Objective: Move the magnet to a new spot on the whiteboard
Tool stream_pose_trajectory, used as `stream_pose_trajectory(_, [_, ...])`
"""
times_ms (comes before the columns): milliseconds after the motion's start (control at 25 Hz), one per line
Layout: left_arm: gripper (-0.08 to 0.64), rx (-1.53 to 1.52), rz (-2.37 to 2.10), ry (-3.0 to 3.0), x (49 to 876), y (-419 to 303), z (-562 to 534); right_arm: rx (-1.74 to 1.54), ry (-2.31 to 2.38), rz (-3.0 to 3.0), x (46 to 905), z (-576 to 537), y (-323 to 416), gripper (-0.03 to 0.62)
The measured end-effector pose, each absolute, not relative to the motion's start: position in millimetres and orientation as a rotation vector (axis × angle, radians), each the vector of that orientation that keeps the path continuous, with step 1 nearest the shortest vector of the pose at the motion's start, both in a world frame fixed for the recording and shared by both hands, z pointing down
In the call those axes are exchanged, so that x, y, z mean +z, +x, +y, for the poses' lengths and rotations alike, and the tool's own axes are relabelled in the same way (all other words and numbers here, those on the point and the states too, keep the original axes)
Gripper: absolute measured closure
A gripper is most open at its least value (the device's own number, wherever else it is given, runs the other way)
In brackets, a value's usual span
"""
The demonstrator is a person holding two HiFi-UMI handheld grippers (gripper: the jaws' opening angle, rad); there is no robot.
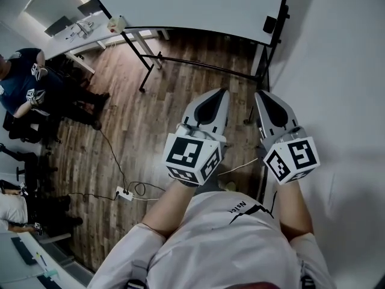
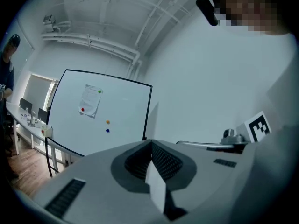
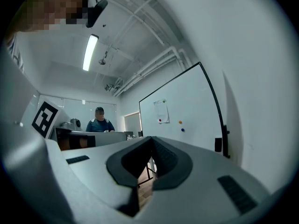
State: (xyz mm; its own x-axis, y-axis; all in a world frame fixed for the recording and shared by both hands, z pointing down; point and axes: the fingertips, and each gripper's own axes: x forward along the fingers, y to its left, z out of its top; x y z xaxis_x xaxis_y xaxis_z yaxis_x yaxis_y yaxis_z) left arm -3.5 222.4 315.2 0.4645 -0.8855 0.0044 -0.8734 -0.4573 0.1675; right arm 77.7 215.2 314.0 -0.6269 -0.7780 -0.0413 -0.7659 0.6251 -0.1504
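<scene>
The whiteboard (image 1: 198, 5) stands well ahead, so this looks like the approach, with nothing grabbed yet. Left gripper (image 1: 223, 93) and right gripper (image 1: 259, 94) ride side by side, both with jaws pinched together and empty. On the board, orange magnet (image 2: 108, 122) sits just above blue magnet (image 2: 107, 130), near a pinned sheet (image 2: 90, 100). Next up is to step in, open a gripper and pick one. Seated person (image 1: 24, 80) and power strip (image 1: 124, 193) lie off left and don't seem to block the way.

Even bright indoor light, a ceiling tube lamp (image 3: 91, 52) glowing overhead, a soft shadow cast beside the whiteboard (image 2: 100, 113), fisheye bending and darkened corners seen in both gripper views, near surfaces rendered slightly blurred
</scene>
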Motion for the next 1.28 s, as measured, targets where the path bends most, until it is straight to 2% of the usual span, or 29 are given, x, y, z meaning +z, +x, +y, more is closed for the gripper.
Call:
stream_pose_trajectory(880, [0.549, -0.080, -1.418, 2.645, 329.7, -77.3, -27.9, -0.195, -1.463, 2.693, 316.6, -18.2, -12.6, 0.580])
stream_pose_trajectory(1280, [0.549, -0.096, -1.356, 2.671, 343.5, -77.3, -85.4, -0.180, -1.552, 2.640, 327.9, -65.5, -11.0, 0.580])
